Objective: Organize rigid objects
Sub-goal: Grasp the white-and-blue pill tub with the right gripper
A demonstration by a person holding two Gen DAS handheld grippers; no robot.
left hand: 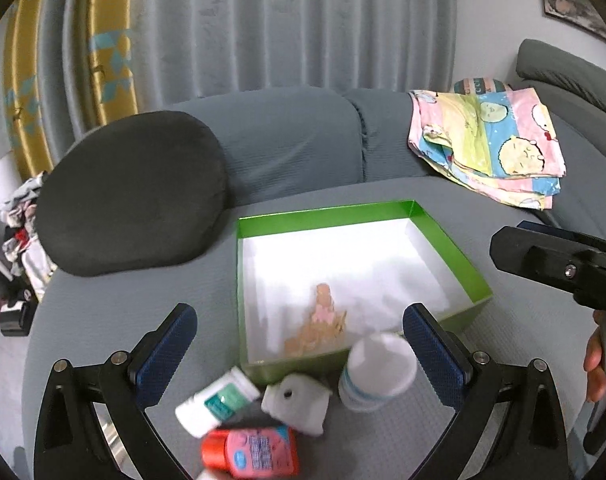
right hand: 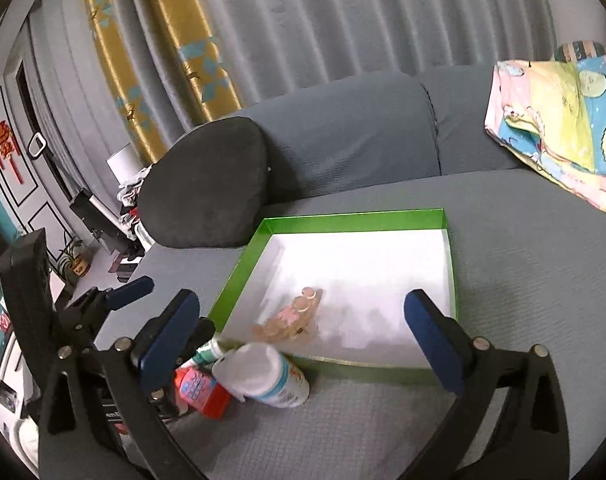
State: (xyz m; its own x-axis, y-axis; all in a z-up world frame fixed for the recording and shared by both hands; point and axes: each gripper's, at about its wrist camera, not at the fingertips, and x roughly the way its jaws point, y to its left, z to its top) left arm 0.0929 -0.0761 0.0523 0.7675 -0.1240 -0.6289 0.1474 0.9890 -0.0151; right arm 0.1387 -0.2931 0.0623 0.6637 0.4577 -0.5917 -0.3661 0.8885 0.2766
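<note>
A green box [left hand: 447,240] with a white inside sits on the grey sofa seat; it also shows in the right wrist view [right hand: 239,280]. A small wooden toy [left hand: 321,320] [right hand: 291,316] lies inside it. In front of the box lie a white bottle with a green label [left hand: 217,400], a small white camera-shaped object [left hand: 295,400], a white tub [left hand: 377,372] [right hand: 263,372] and a red-pink bottle [left hand: 251,450] [right hand: 201,390]. My left gripper [left hand: 299,336] is open above these objects. My right gripper [right hand: 303,328] is open over the box's near edge.
A black cushion [left hand: 131,192] [right hand: 207,184] leans on the sofa back left of the box. A folded cartoon-print cloth [left hand: 491,140] [right hand: 563,120] lies at the right. Curtains hang behind. Clutter stands on the floor at the left [left hand: 19,240].
</note>
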